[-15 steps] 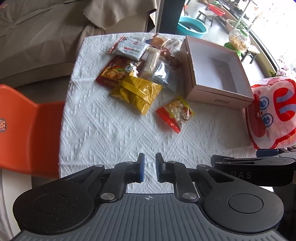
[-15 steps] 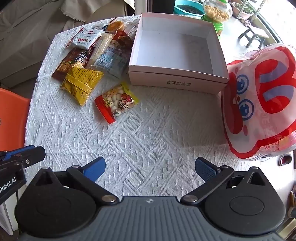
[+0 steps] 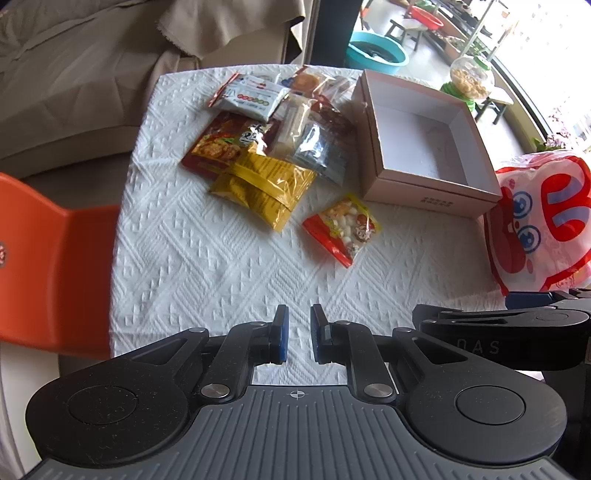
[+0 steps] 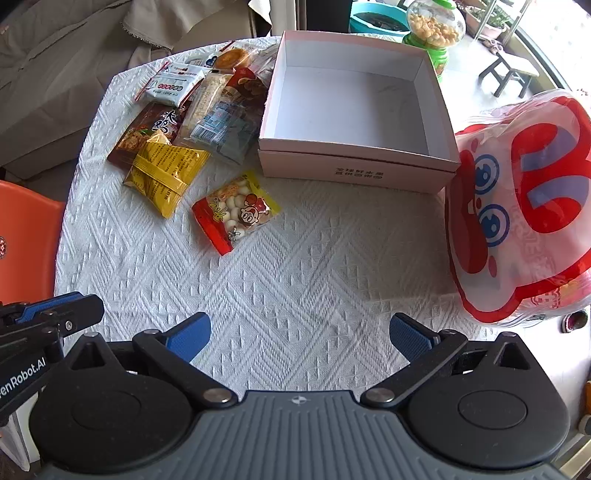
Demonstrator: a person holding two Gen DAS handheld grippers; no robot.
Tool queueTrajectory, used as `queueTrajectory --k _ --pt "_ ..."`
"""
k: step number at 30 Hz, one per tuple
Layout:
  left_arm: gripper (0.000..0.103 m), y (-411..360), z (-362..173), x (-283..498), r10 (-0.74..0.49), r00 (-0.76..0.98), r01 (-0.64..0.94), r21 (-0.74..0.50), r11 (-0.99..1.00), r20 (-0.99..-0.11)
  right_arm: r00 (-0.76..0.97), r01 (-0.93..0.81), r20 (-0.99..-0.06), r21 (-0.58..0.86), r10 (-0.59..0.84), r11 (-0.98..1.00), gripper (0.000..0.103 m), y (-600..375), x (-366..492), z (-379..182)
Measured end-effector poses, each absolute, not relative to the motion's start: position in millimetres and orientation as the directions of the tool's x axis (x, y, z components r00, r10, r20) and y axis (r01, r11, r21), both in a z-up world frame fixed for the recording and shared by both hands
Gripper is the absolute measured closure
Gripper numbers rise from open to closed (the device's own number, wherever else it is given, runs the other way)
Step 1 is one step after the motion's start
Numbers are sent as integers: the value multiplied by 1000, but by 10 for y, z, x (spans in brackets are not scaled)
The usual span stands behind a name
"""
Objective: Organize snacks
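Observation:
Several snack packets lie on a white cloth-covered table: a red and yellow candy packet nearest, a yellow packet, and a pile of others behind. An empty pink-white box stands to their right. My left gripper is nearly shut and empty above the near table edge. My right gripper is wide open and empty, well short of the candy packet.
A large red and white cartoon bag stands at the table's right edge. An orange chair is on the left. A beige sofa lies beyond the table. A candy dispenser stands behind the box.
Both grippers have moved slightly forward toward the snacks. The jaws look unchanged.

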State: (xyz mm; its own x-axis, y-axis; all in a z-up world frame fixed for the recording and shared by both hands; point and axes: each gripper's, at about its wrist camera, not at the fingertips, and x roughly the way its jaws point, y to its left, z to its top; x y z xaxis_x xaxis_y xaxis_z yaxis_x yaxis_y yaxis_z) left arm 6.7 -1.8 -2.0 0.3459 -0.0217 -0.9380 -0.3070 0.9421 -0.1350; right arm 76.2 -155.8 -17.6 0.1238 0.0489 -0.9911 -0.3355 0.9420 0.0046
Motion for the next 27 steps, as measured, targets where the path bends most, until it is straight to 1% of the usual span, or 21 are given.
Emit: queueTrajectory --k 8,18,27 --pt "87 -26 -49 78 -13 344 -303 -124 945 -939 123 -339 -991 11 56 941 0 -1541 786 -176" --pt "87 -65 -112 127 -55 291 -307 -148 940 -955 120 -352 -991 19 66 936 0 -1534 798 -190" --pt "87 -97 -136 192 -27 308 -291 -121 949 -951 124 -344 -990 24 70 939 0 -1582 837 -212"
